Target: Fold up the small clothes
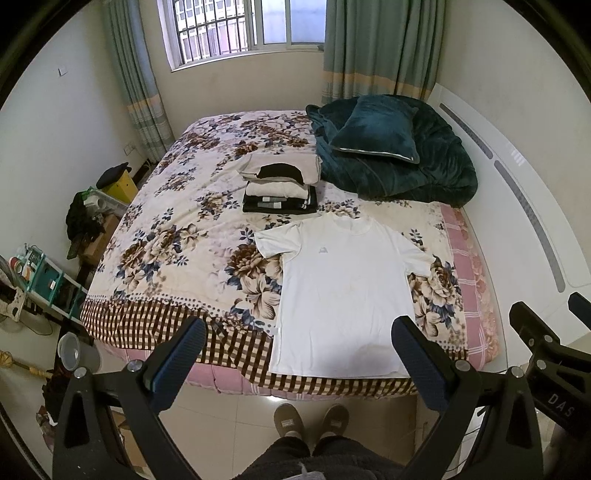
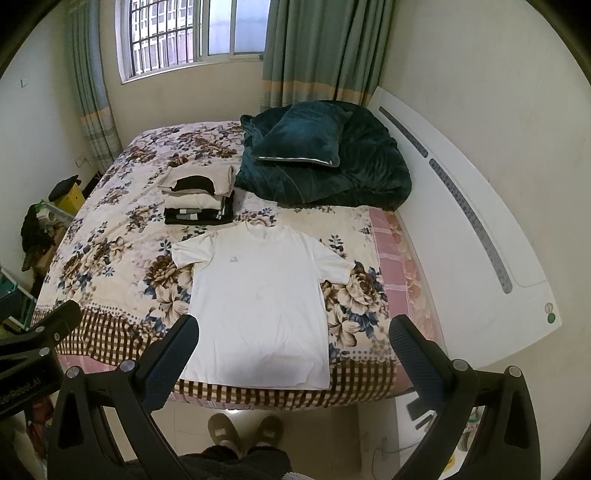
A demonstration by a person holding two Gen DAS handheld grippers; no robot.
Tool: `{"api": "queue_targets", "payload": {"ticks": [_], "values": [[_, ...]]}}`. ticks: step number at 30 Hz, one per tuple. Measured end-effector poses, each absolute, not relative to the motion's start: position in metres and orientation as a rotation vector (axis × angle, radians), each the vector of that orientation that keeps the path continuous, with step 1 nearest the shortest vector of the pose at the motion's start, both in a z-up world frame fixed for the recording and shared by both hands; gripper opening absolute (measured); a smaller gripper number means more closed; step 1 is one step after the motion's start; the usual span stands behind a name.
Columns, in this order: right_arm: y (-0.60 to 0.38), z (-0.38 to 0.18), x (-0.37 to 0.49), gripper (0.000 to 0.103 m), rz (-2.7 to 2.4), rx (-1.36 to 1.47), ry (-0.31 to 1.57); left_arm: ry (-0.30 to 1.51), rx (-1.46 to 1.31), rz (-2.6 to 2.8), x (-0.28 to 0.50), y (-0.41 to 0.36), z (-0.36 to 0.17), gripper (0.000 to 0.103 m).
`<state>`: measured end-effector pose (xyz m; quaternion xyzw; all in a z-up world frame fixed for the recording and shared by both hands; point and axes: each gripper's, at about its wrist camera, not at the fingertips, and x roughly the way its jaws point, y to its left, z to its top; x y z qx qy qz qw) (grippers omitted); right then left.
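While I hold both grippers up off the bed, the left gripper (image 1: pixel 299 343) fills the bottom of its view with its fingers spread wide and nothing between them, and the right gripper (image 2: pixel 293 341) sits the same way at the bottom of its own view, wide and empty. Below them, at the lower middle of each frame, I see my slippers (image 1: pixel 312 419) on the tiled floor. Just past the fingers, the shirt (image 1: pixel 343 295) lies flat and face up in the centre of the frame, white, its hem at the near edge of the bed (image 1: pixel 177 236), both short sleeves spread out, collar pointing away from me. Beyond the collar and a little to the left, a stack (image 1: pixel 282 184) of folded clothes rests on the floral cover, apart from the shirt. To the right of the stack, towards the upper right, a dark teal quilt (image 1: pixel 424 166) is bunched up with a pillow (image 1: pixel 375 129) on top. Farthest off, at the top of the frame, the window (image 1: pixel 236 26) stands between green curtains (image 1: pixel 380 48).
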<state>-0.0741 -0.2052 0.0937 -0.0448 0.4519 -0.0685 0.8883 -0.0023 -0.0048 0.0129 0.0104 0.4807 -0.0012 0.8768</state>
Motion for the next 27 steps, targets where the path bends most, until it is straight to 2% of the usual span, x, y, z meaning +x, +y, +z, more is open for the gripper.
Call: {"api": "queue_targets", "payload": {"ticks": [27], "values": [[-0.200,0.108,-0.069,0.103,-0.140,-0.093,0.918,0.992,0.014,-0.003,-0.004,-0.003,0.015,0.103]]}}
